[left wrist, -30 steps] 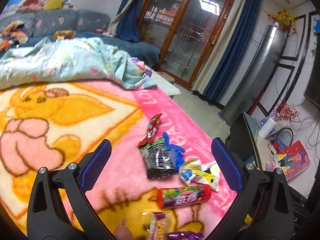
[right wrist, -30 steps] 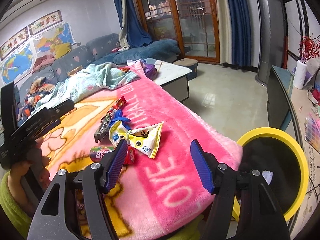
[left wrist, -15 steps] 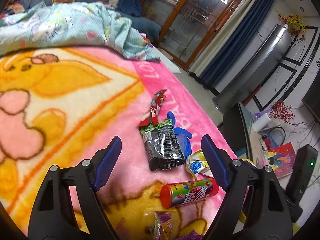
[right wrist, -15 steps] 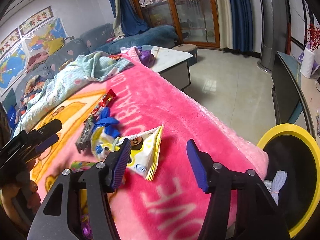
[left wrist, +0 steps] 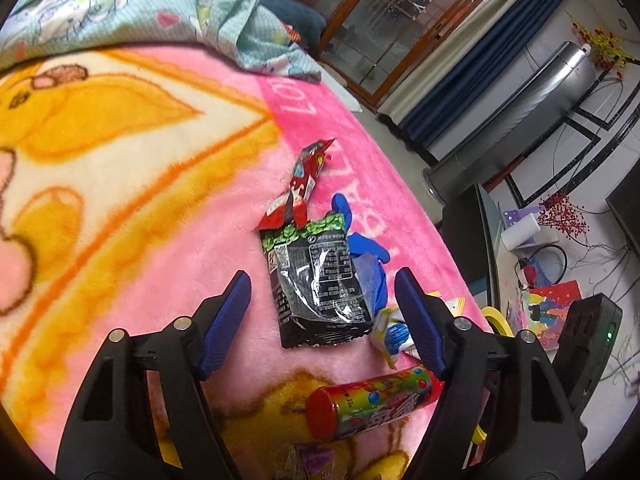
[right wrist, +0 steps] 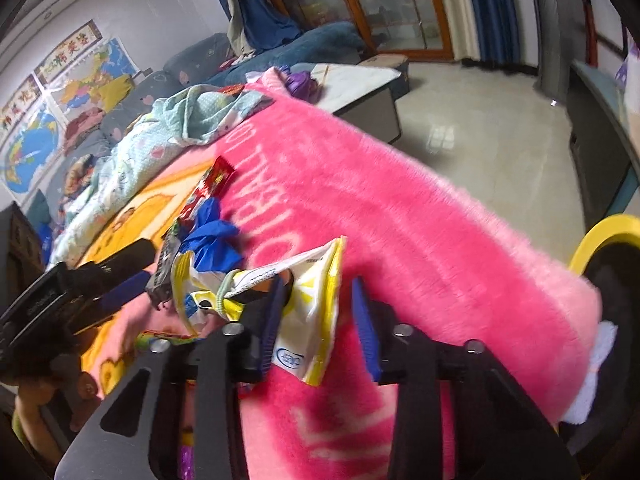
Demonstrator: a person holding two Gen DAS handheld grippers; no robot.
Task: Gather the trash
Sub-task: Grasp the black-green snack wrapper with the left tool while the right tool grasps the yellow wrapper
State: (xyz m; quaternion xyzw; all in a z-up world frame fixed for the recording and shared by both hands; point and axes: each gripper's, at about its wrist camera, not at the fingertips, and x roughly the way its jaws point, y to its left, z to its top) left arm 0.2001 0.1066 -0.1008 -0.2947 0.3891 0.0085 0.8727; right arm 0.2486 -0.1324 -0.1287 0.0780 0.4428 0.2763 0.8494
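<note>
On the pink blanket point(left wrist: 360, 160), the left gripper point(left wrist: 322, 300), jaws closing but clear, straddles the black wrapper point(left wrist: 320, 284): light, crinkly, slippery, best pinched across its flat sides. The right gripper point(right wrist: 316, 316), jaws narrowing, brackets the yellow wrapper point(right wrist: 312, 312); contact unclear. Beyond, the yellow-rimmed bin point(right wrist: 604, 232).

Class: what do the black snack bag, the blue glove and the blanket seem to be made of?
Black snack bag: glossy plastic film, probably; it creases and glints.
Blue glove: thin rubber or nitrile, seemingly; smooth and limp.
Blanket: plush fleece; fuzzy pile shows.
</note>
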